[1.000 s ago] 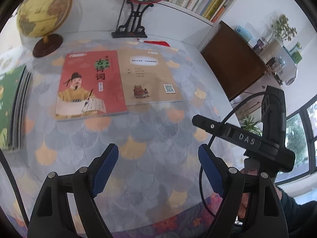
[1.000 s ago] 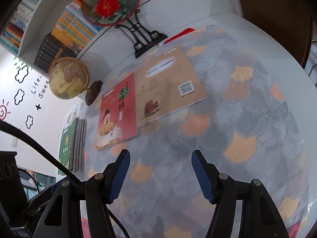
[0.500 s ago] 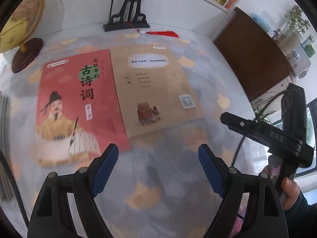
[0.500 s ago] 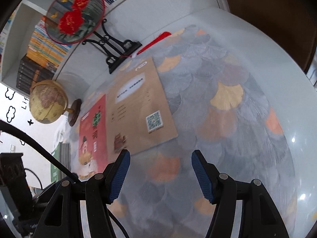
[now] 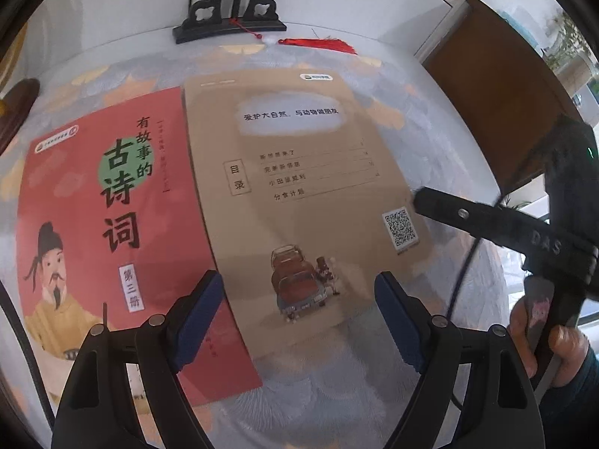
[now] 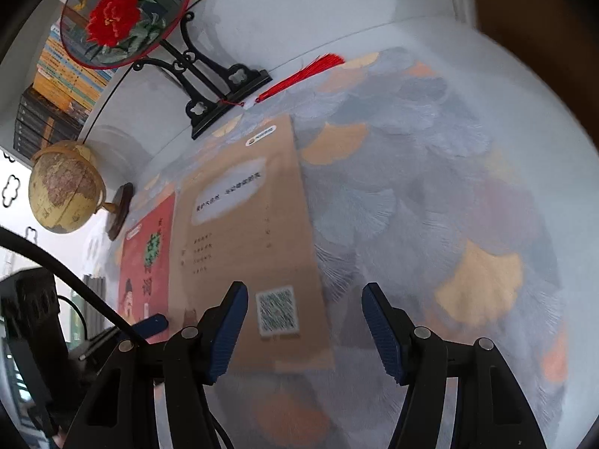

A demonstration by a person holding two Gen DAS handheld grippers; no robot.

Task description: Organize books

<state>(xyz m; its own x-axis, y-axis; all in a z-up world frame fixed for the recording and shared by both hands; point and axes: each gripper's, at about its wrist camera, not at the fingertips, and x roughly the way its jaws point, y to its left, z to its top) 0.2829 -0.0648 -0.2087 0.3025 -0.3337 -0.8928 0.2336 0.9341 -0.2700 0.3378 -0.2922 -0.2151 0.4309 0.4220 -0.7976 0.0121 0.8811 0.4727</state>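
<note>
A red poetry book [image 5: 112,232] and a tan booklet [image 5: 299,194] lie flat side by side on the patterned tablecloth. My left gripper [image 5: 299,318] is open and empty, hovering over the near edge of the tan booklet, its left finger over the seam between the two. My right gripper [image 6: 305,329] is open and empty over the tan booklet's [image 6: 243,239] near right corner. The red book [image 6: 148,262] lies to its left. The right gripper also shows in the left wrist view [image 5: 423,202], at the booklet's right edge.
A fan stand [image 5: 228,26] with a red tassel [image 5: 322,43] stands behind the books. A globe [image 6: 65,187] is at the back left, a stack of dark books [image 6: 93,299] at the far left. Bookshelves [image 6: 56,86] line the wall. A brown cabinet [image 5: 501,93] stands at right.
Both grippers have moved forward and down toward the books, which now look much larger. Both stay open. The books have not moved.
</note>
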